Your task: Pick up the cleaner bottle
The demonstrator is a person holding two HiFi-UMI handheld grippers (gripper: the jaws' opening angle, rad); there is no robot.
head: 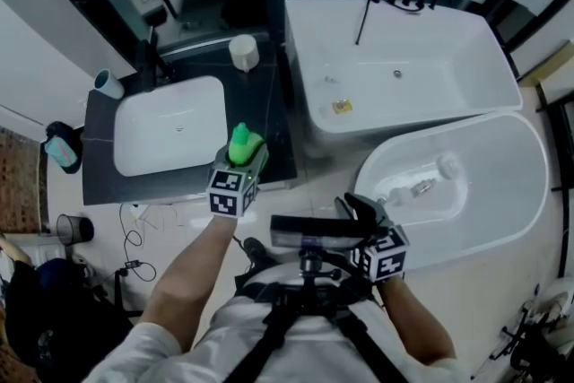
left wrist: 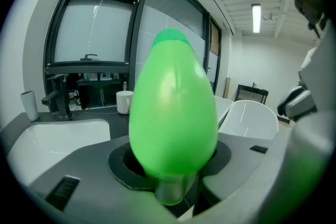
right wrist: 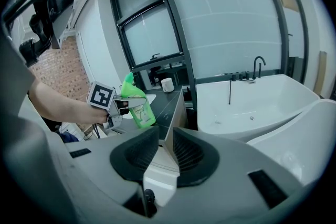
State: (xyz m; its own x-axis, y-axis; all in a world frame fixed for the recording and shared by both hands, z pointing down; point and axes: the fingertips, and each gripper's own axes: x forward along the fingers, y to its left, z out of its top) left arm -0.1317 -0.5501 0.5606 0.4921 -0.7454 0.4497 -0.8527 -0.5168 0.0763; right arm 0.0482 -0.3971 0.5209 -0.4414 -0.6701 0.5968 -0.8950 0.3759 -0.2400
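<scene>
No readable text, cleaner bottle (right wrist: 137,110) label illegible

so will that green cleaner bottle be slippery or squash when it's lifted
The cleaner bottle looks glossy and rounded, so it may slip in the left tongs. It is probably thin plastic that gives a little when squeezed. Tall and narrow, it is likely tippy if pushed.

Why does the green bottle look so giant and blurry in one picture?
In the left gripper view the cleaner bottle sits right up against the wide-angle camera, so it bulges and goes soft; in the right gripper view it is farther off, small and sharper.
</scene>
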